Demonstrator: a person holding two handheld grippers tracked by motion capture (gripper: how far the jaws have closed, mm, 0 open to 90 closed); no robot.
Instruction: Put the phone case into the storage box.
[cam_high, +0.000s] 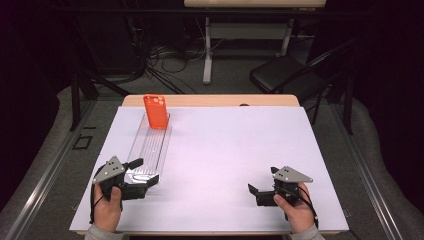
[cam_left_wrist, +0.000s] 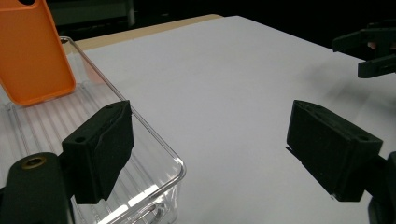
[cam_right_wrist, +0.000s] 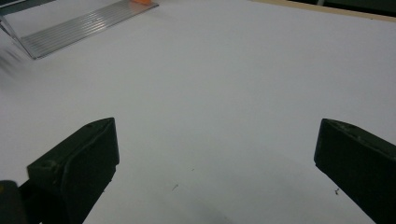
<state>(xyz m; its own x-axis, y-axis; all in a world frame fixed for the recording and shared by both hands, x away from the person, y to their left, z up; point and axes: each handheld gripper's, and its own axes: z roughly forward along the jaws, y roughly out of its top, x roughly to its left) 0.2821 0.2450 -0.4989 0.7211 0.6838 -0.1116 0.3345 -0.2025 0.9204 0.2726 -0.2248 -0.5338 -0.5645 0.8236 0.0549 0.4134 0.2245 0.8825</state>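
Left gripper (cam_high: 143, 170) is sitting at the near end of the clear tray (cam_high: 162, 145), jaws spread wide. In the left gripper view one jaw hangs over the inside of the tray (cam_left_wrist: 180, 170), right by its near corner, and the other is out over the white sheet (cam_left_wrist: 224, 93), so the tray's side wall runs between them. Can't tell if either pad actually touches the plastic; nothing looks pinched.

The tray is long and ribbed, running from near left toward the far side of the table. At its far end an orange phone case (cam_high: 155, 111) stands upright and tilted, leaning back, with the camera cutout up top.

Right gripper (cam_high: 262, 186) is well apart, near right on the sheet, jaws also wide with just bare sheet (cam_right_wrist: 210, 93) between them.
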